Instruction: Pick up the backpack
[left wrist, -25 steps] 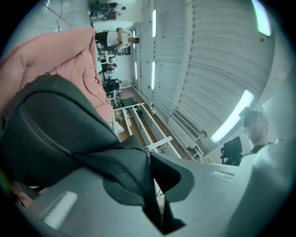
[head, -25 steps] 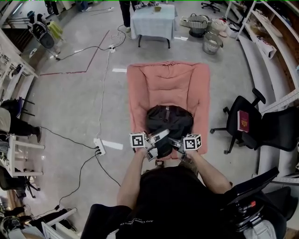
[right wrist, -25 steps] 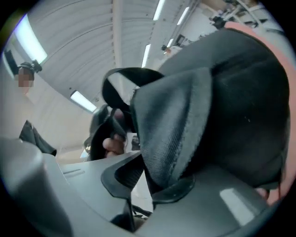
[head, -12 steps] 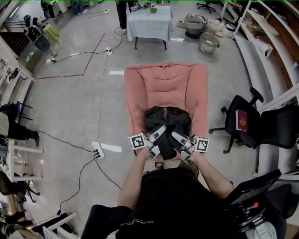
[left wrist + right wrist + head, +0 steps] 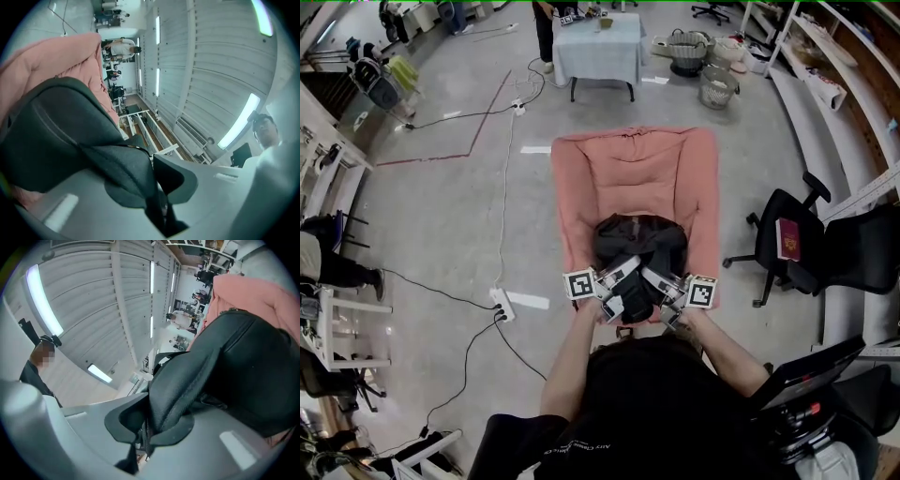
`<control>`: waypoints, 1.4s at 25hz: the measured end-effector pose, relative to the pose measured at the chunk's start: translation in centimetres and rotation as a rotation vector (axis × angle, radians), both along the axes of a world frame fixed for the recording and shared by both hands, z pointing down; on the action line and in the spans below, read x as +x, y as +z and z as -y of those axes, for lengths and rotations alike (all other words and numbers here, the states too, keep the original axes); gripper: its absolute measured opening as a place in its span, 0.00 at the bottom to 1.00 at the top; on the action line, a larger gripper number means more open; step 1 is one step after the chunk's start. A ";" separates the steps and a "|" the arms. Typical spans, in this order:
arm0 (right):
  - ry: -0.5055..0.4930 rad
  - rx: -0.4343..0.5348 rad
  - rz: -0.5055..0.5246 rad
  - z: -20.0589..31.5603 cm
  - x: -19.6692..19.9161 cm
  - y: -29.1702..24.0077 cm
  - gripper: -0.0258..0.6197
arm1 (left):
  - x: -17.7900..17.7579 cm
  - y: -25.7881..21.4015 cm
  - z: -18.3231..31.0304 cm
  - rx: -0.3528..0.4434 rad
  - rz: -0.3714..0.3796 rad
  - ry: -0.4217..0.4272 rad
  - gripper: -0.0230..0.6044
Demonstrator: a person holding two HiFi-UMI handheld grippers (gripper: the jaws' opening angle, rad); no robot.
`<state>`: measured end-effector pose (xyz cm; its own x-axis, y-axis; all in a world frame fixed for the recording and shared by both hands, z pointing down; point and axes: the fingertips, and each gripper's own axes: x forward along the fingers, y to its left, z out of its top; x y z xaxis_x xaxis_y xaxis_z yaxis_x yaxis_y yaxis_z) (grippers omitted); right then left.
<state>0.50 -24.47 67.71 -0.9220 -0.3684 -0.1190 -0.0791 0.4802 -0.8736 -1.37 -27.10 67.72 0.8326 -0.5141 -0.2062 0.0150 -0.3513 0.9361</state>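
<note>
We stand over a grey concrete floor (image 5: 441, 216) with a pink padded chair (image 5: 633, 173) at its middle. The black backpack (image 5: 639, 239) sits on the chair's seat, toward the front edge. At its near side our left gripper (image 5: 623, 284) and right gripper (image 5: 656, 291) come close together. The left jaws stand narrow, have just been opening a little, and pinch a shoulder strap (image 5: 123, 161). The right jaws have just been closing and clamp the second strap (image 5: 180, 380).
</note>
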 end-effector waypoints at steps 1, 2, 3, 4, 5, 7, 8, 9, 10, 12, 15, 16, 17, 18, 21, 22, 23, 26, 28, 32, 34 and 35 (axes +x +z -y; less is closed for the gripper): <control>-0.008 0.011 0.009 0.1 0.0 -0.5 0.10 | -0.2 0.1 0.0 0.006 -0.003 -0.012 0.09; -0.010 0.022 0.017 0.2 0.0 -1.0 0.09 | -0.4 0.1 0.0 0.022 0.009 -0.025 0.09; -0.001 0.024 0.029 0.4 0.2 -1.4 0.09 | -0.7 0.2 0.0 0.044 0.031 -0.042 0.09; 0.018 0.019 0.043 0.6 0.5 -1.7 0.09 | -1.1 0.2 0.2 0.071 0.066 -0.062 0.09; 0.041 0.013 0.052 0.9 0.8 -2.0 0.10 | -1.4 0.1 0.4 0.099 0.111 -0.081 0.09; 0.085 0.040 0.023 1.7 1.1 -2.7 0.10 | -1.7 -0.4 0.8 0.127 0.171 -0.105 0.18; 0.100 0.070 -0.011 2.0 1.1 -2.9 0.09 | -1.7 -0.7 0.8 0.134 0.179 -0.110 0.20; 0.114 0.096 -0.043 2.2 1.0 -3.1 0.09 | -1.6 -0.8 0.7 0.140 0.185 -0.113 0.18; 0.131 0.105 -0.064 2.3 1.0 -3.1 0.09 | -1.6 -0.7 0.7 0.145 0.196 -0.118 0.16; 0.171 0.096 -0.071 2.6 1.2 -3.0 0.09 | -1.7 -0.4 0.5 0.149 0.232 -0.126 0.15; 0.212 0.095 -0.084 3.5 1.4 -3.2 0.09 | -1.4 -0.5 0.9 0.150 0.272 -0.123 0.15; 0.218 0.104 -0.104 3.7 1.6 -3.2 0.09 | -1.1 -0.4 1.0 0.150 0.287 -0.118 0.15; 0.222 0.121 -0.137 3.8 1.9 -3.0 0.09 | -0.7 -0.3 1.1 0.152 0.307 -0.116 0.15; 0.222 0.144 -0.183 3.7 2.0 -2.7 0.09 | -0.4 -0.1 1.2 0.153 0.331 -0.118 0.14; 0.232 0.231 -0.398 3.7 2.1 -1.0 0.09 | -0.3 0.5 1.7 0.146 0.402 -0.166 0.09; 0.249 0.264 -0.499 3.9 2.2 -0.3 0.09 | -0.4 0.8 2.0 0.141 0.433 -0.191 0.08; 0.273 0.297 -0.606 4.1 2.4 0.5 0.09 | -0.4 1.1 2.3 0.137 0.475 -0.215 0.07; 0.347 0.359 -0.826 4.3 3.0 1.9 0.09 | -0.4 2.4 2.7 0.139 0.627 -0.269 0.05; 0.375 0.376 -0.898 4.3 3.4 2.3 0.09 | -0.5 3.2 2.6 0.166 0.735 -0.279 0.05; 0.393 0.391 -1.006 4.0 4.5 3.5 0.09 | -1.0 5.9 1.8 0.258 1.043 -0.250 0.05; 0.381 0.391 -1.028 3.8 4.7 4.0 0.09 | -1.5 6.7 1.8 0.288 1.150 -0.252 0.05; 0.373 0.395 -1.037 3.7 4.7 4.2 0.09 | -1.7 7.0 1.8 0.297 1.183 -0.255 0.05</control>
<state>5.19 -28.20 71.91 -0.4874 -0.7424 0.4597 -0.8596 0.5005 -0.1031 -3.10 -28.93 74.69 0.4697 -0.7502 0.4654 -0.8821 -0.4202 0.2128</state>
